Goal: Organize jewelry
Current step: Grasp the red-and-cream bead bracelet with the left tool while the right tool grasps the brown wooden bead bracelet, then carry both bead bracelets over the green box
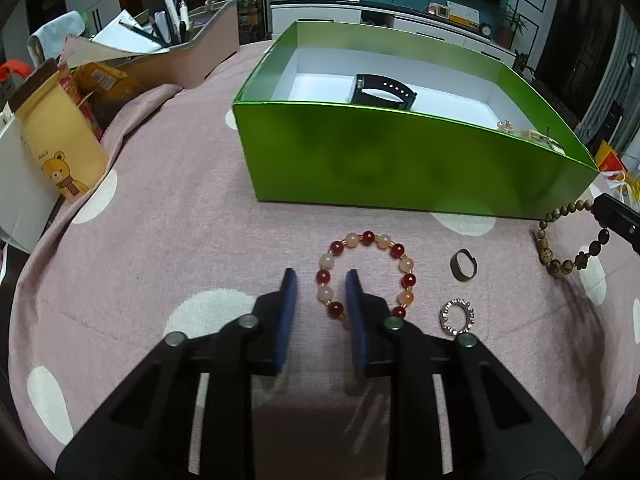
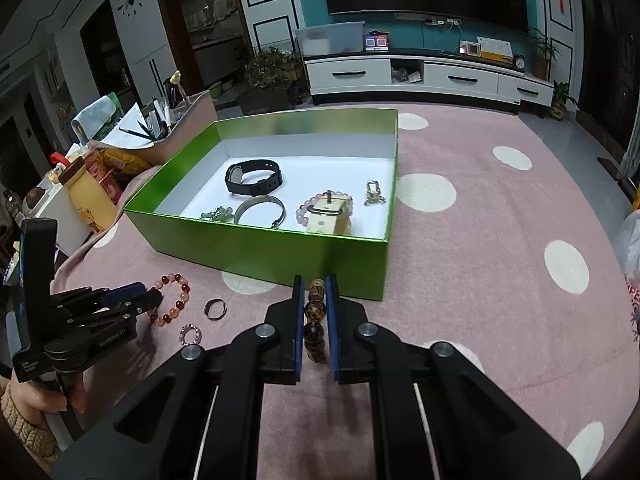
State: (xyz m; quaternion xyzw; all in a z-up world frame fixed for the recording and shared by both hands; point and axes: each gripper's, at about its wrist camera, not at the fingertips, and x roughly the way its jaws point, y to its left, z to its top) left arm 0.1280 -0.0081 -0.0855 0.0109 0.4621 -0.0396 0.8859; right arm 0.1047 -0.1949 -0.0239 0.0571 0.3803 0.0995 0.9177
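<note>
The right gripper has its jaws clenched on the brown wooden-bead bracelet, a run of beads stacked in line between the two blue pads so that the strand's long axis runs along the fingers, pointing toward the green box. The box stands straight ahead of those jaws, its near wall just beyond the fingertips and its open top above that wall, so the coming move seems to turn on lifting the bracelet over the rim and forward into the white interior, where a black watch, a silver bangle and other pieces already lie. In the left wrist view the same bracelet hangs as a loop from the right jaws at the far right edge, apparently clear of the pink dotted cloth covering the bench. The left gripper sits low over the red-and-pale bead bracelet, its jaws narrowed astride the near-left arc of the ring: one pad outside the loop, the other inside, though whether the pads actually press the beads I cannot tell. A dark band ring and a sparkly ring lie just right of that bracelet, nearer the left hand than the right.
</note>
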